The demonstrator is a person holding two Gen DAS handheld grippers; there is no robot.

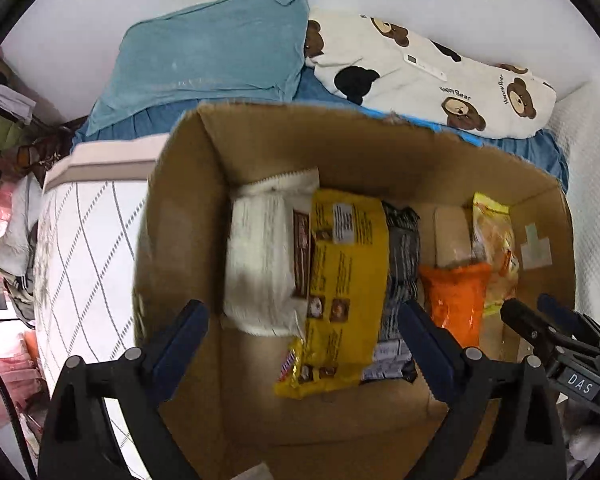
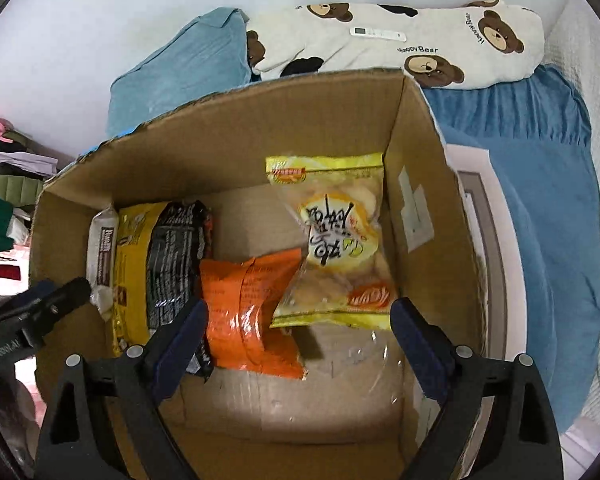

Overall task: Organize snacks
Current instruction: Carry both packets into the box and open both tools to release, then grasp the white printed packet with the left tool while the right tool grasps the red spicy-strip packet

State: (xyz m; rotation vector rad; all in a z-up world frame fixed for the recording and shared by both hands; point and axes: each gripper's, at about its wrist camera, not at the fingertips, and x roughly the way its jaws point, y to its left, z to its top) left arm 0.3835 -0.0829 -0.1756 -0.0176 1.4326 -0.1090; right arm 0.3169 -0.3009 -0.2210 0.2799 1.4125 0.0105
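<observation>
Hovering over the cardboard box (image 2: 228,128) on the bed (image 2: 540,184), I keep my left gripper (image 1: 304,340) and right gripper (image 2: 298,332) spread wide, holding nothing; the snacks lie side by side inside, so each stays visible; the pillow (image 2: 420,40) reads "Happy Bear"; writing on the yellow bag (image 1: 346,280) and orange pack (image 2: 252,312) is too blurred.

Box: packets far, bare floor near

Snack packets (image 2: 236,304) crowd the cardboard box (image 2: 228,128) floor's far half; its near half lies bare, hemmed by tall walls
</observation>
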